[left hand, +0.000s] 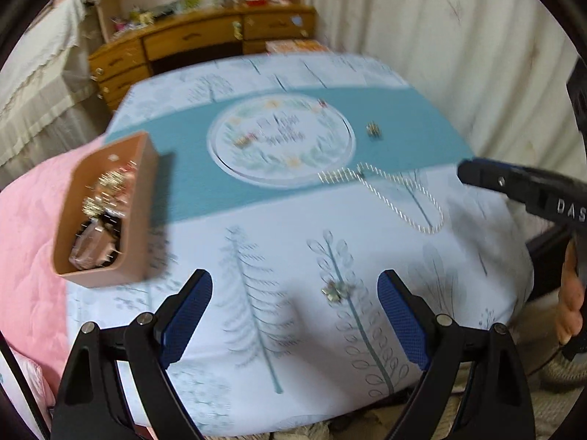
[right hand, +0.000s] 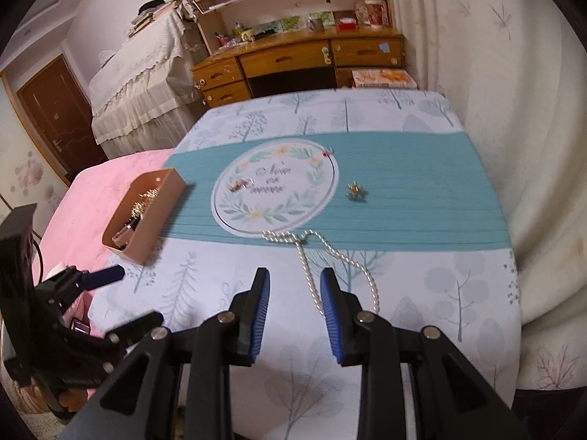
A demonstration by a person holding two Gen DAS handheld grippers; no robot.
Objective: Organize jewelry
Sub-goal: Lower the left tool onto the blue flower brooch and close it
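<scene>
Two grippers hover over your table: left gripper [left hand: 295, 295] wide open above a small brooch [left hand: 335, 290] near the front edge, right gripper [right hand: 295, 293] narrowly open, empty, beside the pearl necklace [right hand: 323, 256]. Your tray [right hand: 146, 212], left edge, holds jewelry.

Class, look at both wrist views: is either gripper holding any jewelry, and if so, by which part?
Nothing is held. The left gripper and right gripper are both open and empty; the pearl necklace lies loose on the tablecloth.
</scene>
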